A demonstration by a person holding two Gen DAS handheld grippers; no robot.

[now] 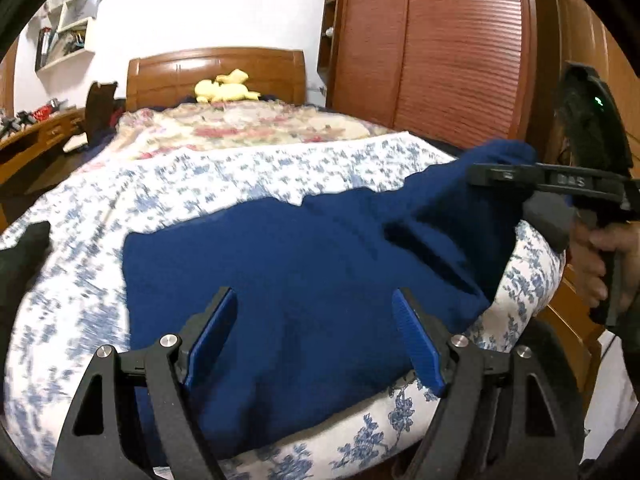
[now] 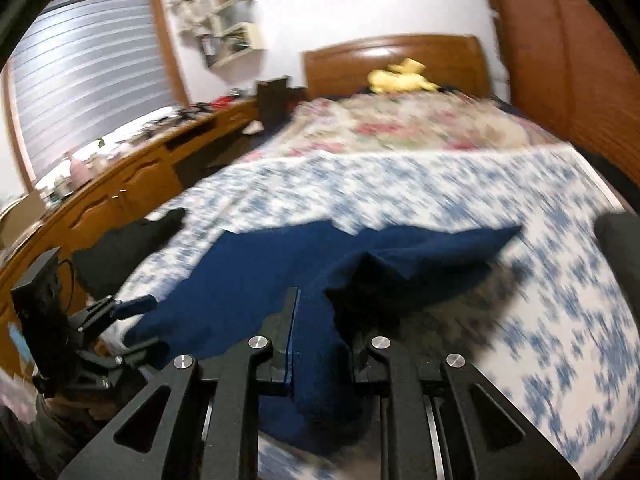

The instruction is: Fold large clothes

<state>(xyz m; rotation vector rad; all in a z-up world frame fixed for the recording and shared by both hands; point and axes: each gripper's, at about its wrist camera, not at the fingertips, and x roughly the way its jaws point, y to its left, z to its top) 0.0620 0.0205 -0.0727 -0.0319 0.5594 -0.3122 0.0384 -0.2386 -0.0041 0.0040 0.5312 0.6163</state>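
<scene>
A dark blue garment lies spread on the blue-flowered bedsheet near the foot of the bed. My left gripper hovers over its near part, open, with nothing between its blue pads. At the right of the left wrist view, my right gripper holds up a corner of the garment, with a hand on its handle. In the right wrist view the right gripper is shut on a bunched fold of the garment, which hides the right finger. The left gripper shows at the far left.
A flowered quilt and a yellow plush toy lie toward the wooden headboard. A wooden wardrobe stands to the right. A cluttered desk runs along the left. A black cloth lies at the bed's left edge.
</scene>
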